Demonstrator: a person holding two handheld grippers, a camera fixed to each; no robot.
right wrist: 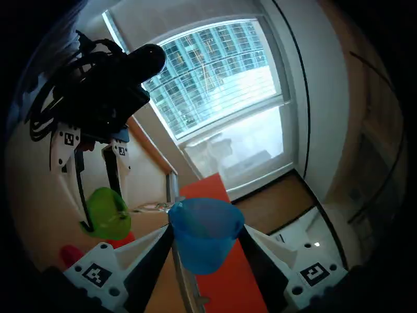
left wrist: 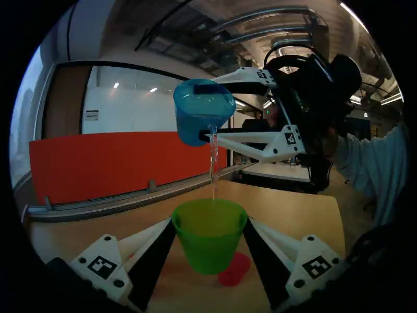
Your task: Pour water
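In the left gripper view my left gripper (left wrist: 210, 245) is shut on a green cup (left wrist: 209, 241), held upright just above the wooden table (left wrist: 292, 208). Over it, my right gripper (left wrist: 208, 112) holds a blue cup (left wrist: 200, 112) tipped toward the camera, and a thin stream of water (left wrist: 212, 167) falls from its lip into the green cup. In the right gripper view my right gripper (right wrist: 206, 245) is shut on the blue cup (right wrist: 204, 240). My left gripper (right wrist: 99, 208) appears at the left there, still holding the green cup (right wrist: 108, 213).
A red cup (left wrist: 234, 269) lies on the table right behind the green cup, seen also as the red cup (right wrist: 70, 254) in the right gripper view. A red partition (left wrist: 114, 161) runs along the table's far edge. A person's sleeve (left wrist: 375, 167) reaches in from the right.
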